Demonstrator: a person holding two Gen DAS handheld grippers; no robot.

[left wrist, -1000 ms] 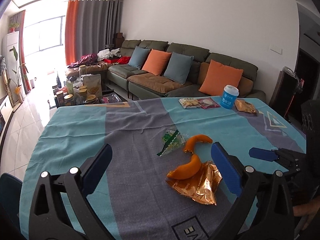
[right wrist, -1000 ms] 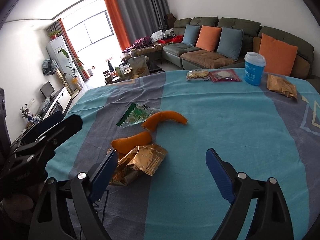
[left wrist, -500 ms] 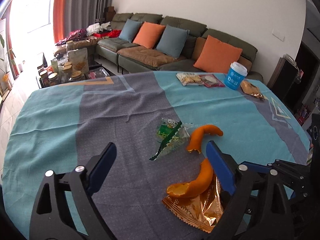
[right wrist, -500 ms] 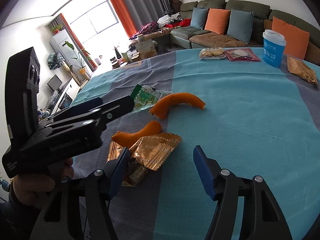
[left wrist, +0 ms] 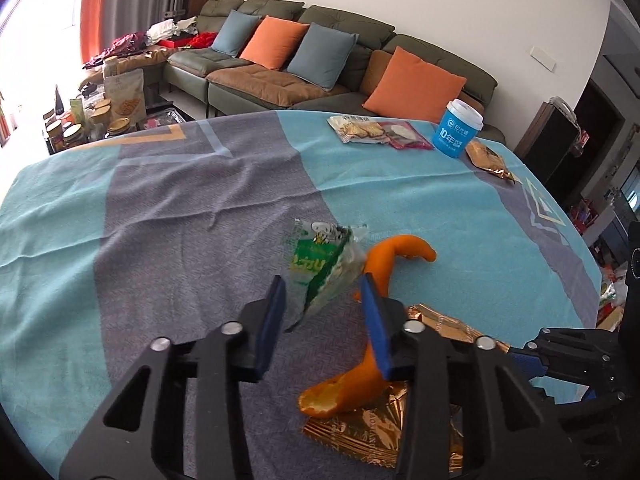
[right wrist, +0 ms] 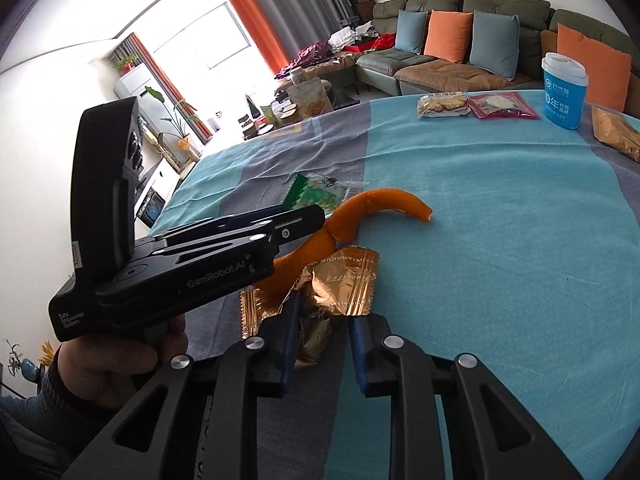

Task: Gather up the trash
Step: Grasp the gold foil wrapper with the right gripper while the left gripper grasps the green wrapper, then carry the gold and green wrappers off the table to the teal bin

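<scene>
A green and clear wrapper (left wrist: 320, 266) lies on the tablecloth between the blue pads of my left gripper (left wrist: 322, 292), whose jaws are half closed around its near end. Two orange peels lie beside it, a far one (left wrist: 394, 254) and a near one (left wrist: 352, 386). A gold foil wrapper (right wrist: 340, 284) lies crumpled under the near peel (right wrist: 308, 256). My right gripper (right wrist: 322, 316) has its jaws narrowed around the gold wrapper's near edge. The green wrapper also shows in the right wrist view (right wrist: 316, 194), as does the left gripper's body (right wrist: 192, 264).
At the table's far side stand a blue cup (left wrist: 456, 128), a cracker packet (left wrist: 356, 130), a pink packet (left wrist: 402, 136) and a gold snack bag (left wrist: 486, 158). A sofa with cushions (left wrist: 320, 60) is behind. The teal and grey tablecloth (left wrist: 160, 220) covers the table.
Both grippers moved forward and down to the trash and narrowed their jaws, the left around the green wrapper, the right around the gold wrapper.
</scene>
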